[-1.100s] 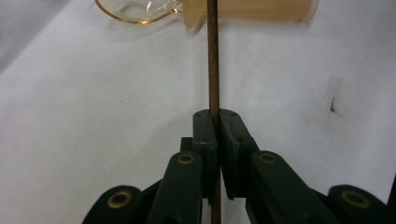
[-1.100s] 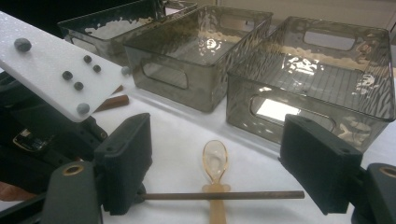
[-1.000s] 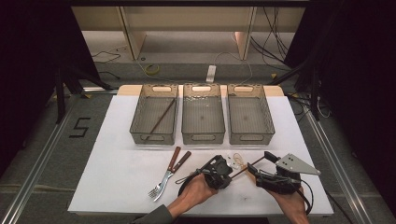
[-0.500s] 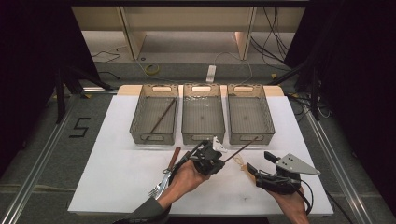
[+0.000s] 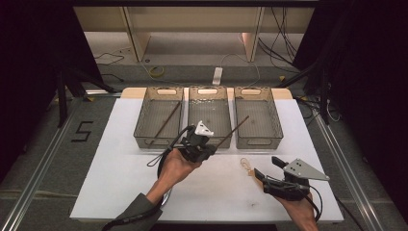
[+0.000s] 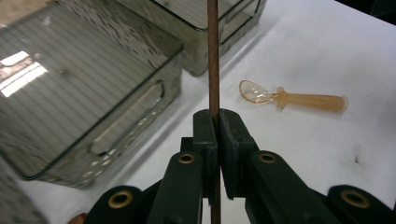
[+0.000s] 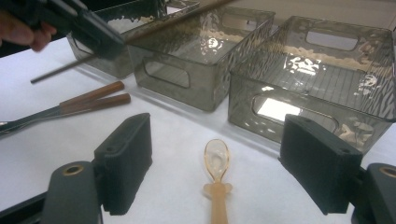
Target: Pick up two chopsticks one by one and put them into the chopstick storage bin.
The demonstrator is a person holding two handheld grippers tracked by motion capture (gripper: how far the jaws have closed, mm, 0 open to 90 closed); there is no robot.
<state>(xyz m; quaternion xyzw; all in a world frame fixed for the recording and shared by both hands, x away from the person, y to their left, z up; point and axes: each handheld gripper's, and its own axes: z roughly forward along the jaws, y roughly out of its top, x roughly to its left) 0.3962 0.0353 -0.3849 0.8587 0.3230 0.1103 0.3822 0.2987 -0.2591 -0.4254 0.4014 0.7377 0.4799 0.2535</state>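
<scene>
Three clear smoky plastic bins sit in a row at 12 o'clock on the white desk (image 5: 110, 159): left bin (image 5: 159, 118), middle bin (image 5: 210, 115), right bin (image 5: 258, 118). Left tongs (image 5: 210, 147) clamped tight on a thin brown wooden chopstick (image 5: 234, 129), jaws pressed on it from both sides in the left gripper view (image 6: 214, 46); the stick is tilted, its far end pointing to 2 o'clock above the gap between middle and right bins, front rim area. Second matching brown chopstick (image 5: 166, 122) lies diagonally inside the left bin. Right tongs (image 5: 263, 177) at 5 o'clock of the desk, jaws spread wide, holding nothing; translucent amber plastic spoon (image 7: 216, 179) lies flat on the desk between them, bowl pointing to the bins, not touched. Two wooden-handled metal utensils (image 7: 88, 100) lie side by side on the desk at 9 o'clock in the right gripper view, near the left bin's front.
</scene>
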